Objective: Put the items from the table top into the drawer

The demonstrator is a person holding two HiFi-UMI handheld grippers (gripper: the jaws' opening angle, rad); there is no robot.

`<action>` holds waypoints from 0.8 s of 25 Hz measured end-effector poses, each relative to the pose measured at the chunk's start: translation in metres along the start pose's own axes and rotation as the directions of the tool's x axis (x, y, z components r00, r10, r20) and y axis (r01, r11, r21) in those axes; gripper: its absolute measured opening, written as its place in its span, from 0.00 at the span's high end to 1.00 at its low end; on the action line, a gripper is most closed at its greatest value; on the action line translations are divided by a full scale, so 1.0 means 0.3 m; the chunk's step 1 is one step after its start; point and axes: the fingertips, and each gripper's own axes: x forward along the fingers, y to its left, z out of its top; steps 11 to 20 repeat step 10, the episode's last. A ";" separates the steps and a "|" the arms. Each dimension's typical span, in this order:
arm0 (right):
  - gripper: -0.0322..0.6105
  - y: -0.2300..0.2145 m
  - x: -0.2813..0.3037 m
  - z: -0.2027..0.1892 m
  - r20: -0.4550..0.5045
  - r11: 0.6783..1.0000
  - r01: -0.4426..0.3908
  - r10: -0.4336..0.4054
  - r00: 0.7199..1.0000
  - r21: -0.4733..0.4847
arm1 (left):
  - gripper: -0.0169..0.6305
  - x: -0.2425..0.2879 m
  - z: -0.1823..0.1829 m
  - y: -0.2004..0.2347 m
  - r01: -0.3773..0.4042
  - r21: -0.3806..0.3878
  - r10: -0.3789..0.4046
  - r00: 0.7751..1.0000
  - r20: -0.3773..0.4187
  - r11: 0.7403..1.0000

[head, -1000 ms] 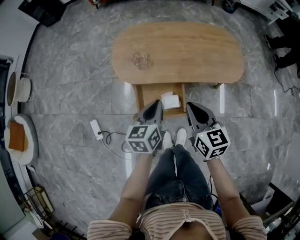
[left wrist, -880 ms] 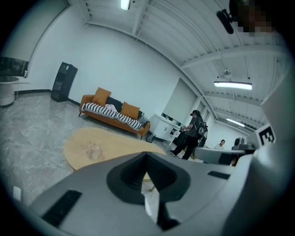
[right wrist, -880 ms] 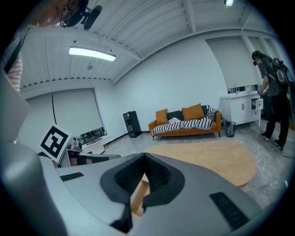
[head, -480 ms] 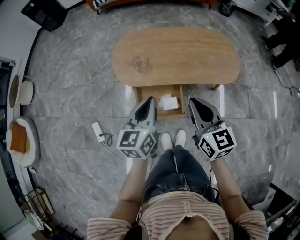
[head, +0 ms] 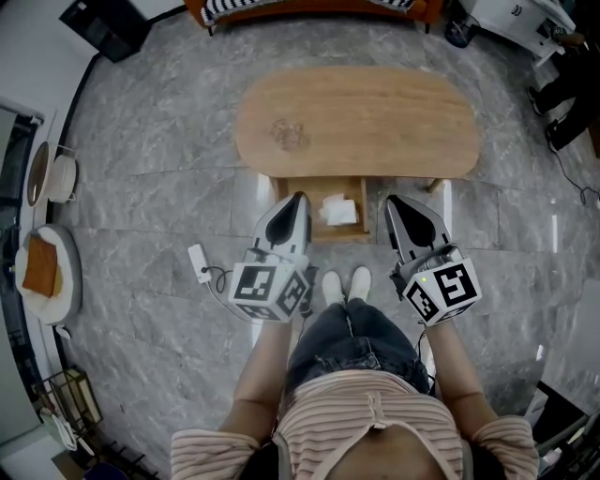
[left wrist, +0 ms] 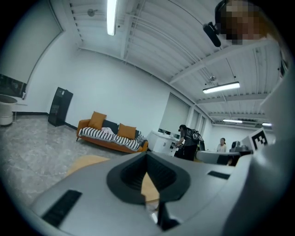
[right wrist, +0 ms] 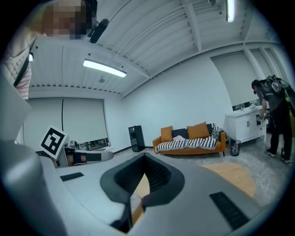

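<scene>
A clear glass object (head: 289, 134) rests on the left part of the oval wooden table (head: 375, 117). Below the table's near edge the drawer (head: 286, 208) stands pulled out, with a white folded item (head: 339, 208) inside. My left gripper (head: 298, 200) hovers at the drawer's left side, shut and empty. My right gripper (head: 397, 202) hangs just right of the drawer, also shut with nothing in it. In the left gripper view the jaws (left wrist: 147, 159) meet over the tabletop (left wrist: 85, 161); the right gripper view shows the same (right wrist: 145, 162).
A white power strip (head: 195, 261) with a cable lies on the marble floor left of my feet. An orange striped sofa (head: 309, 7) stands behind the table. A round stand with an orange item (head: 39, 267) is at far left. People stand far off (left wrist: 186, 140).
Both grippers have risen and look larger in the head view, still shut and empty. The table and drawer sit slightly lower in the picture.
</scene>
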 end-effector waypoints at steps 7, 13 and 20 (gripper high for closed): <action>0.94 -0.011 -0.052 0.087 0.069 1.000 -0.016 0.018 0.997 -0.025 | 0.95 -0.029 0.079 -0.044 -0.014 0.048 0.011 0.998 0.057 0.999; 0.94 -0.010 -0.081 0.129 0.096 0.999 -0.020 0.025 0.995 -0.045 | 0.95 -0.047 0.107 -0.065 -0.025 0.059 0.020 0.997 0.081 0.998; 0.94 -0.010 -0.081 0.129 0.096 0.999 -0.020 0.025 0.995 -0.045 | 0.95 -0.047 0.107 -0.065 -0.025 0.059 0.020 0.997 0.081 0.998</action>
